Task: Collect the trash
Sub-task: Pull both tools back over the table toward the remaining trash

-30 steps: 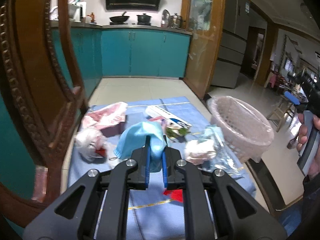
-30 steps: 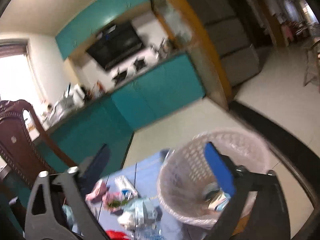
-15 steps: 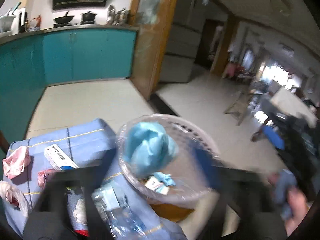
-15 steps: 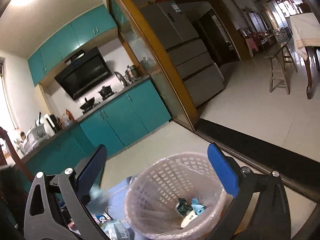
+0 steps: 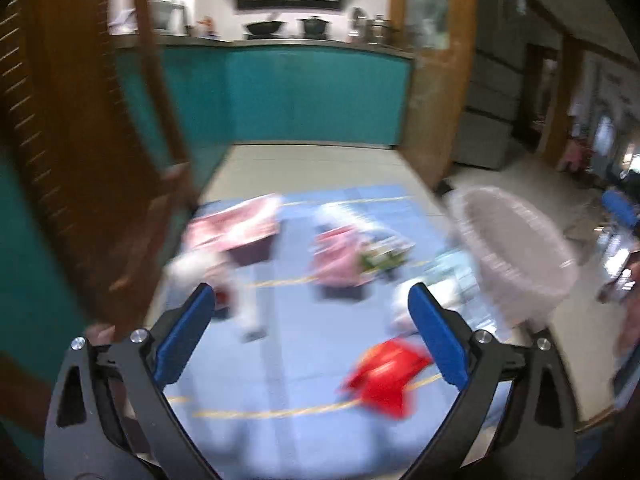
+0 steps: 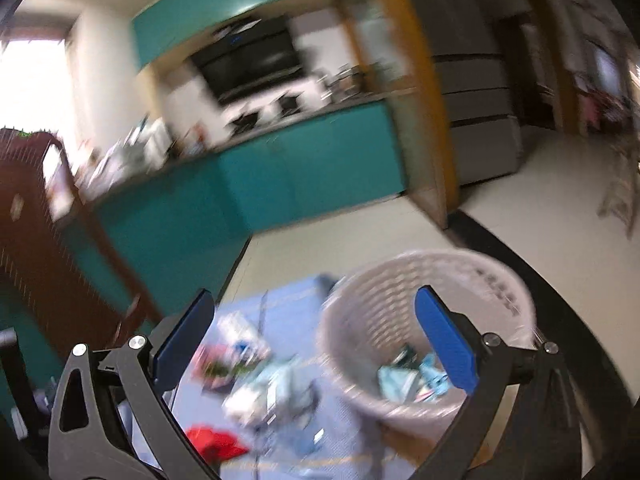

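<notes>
Both views are motion-blurred. My left gripper (image 5: 310, 316) is open and empty above the blue-covered table (image 5: 288, 364). Trash lies on it: a red wrapper (image 5: 384, 376), a pink wrapper (image 5: 336, 258), pink plastic (image 5: 236, 226) and white crumpled paper (image 5: 204, 270). The lined white basket (image 5: 516, 256) stands at the table's right edge. My right gripper (image 6: 312, 322) is open and empty, hovering near the basket (image 6: 400, 320), which holds light blue trash (image 6: 404, 380). The red wrapper (image 6: 212, 442) shows low in the right wrist view.
A carved wooden chair (image 5: 88, 152) stands at the table's left. Teal kitchen cabinets (image 5: 312, 96) line the back wall. A wooden door frame (image 5: 436, 80) and tiled floor (image 6: 560, 216) lie to the right.
My left gripper carried the blue mask over the basket, let it go there, and swung back over the table, open. My right gripper stayed open, shifting near the basket.
</notes>
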Available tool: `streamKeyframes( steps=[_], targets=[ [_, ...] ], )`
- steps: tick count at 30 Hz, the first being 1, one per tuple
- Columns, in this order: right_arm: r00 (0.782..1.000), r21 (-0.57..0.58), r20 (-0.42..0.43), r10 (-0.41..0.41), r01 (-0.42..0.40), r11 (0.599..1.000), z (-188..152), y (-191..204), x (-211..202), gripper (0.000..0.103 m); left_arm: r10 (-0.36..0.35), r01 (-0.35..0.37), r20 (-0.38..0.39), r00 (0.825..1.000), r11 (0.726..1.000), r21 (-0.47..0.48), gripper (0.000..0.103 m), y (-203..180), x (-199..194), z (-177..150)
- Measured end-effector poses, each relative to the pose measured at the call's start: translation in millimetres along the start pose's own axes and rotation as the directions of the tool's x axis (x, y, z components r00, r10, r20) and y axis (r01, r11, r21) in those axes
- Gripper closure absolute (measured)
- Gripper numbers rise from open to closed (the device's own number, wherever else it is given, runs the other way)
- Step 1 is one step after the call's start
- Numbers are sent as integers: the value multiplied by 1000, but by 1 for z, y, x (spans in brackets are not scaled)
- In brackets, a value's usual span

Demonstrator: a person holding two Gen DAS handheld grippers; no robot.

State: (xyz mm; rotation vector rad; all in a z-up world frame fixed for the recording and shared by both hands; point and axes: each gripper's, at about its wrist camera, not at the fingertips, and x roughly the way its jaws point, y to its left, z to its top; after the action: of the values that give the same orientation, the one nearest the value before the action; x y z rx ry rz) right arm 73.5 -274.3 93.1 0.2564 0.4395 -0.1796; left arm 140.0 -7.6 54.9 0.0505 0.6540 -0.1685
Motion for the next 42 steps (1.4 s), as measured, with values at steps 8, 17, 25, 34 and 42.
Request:
streamKeyframes(
  steps=[8,17,25,34,42],
  targets=[
    [985,-186,-153,76,-105,977,-49,84,2,5,58,-59,-7,998,997,-48,6,34,-9,-18],
    [985,-171,-162,63,-91,981,-54,76,7,5,27,-29,-23,999,998,-53,6,28,-7,-16],
    [986,-161,-156,57,-82,984,-49,73,7,5,34,-36,-39,999,998,-56,6,26,-2,-18],
    [986,-163,-158,58,-84,983,-48,71,7,5,31,-33,-41,999,998,-54,6,26,0,-19],
    [986,-171,-162,51,-79,982,-49,70,8,5,33,-35,-40,999,998,-50,6,24,0,-20]
  ],
)
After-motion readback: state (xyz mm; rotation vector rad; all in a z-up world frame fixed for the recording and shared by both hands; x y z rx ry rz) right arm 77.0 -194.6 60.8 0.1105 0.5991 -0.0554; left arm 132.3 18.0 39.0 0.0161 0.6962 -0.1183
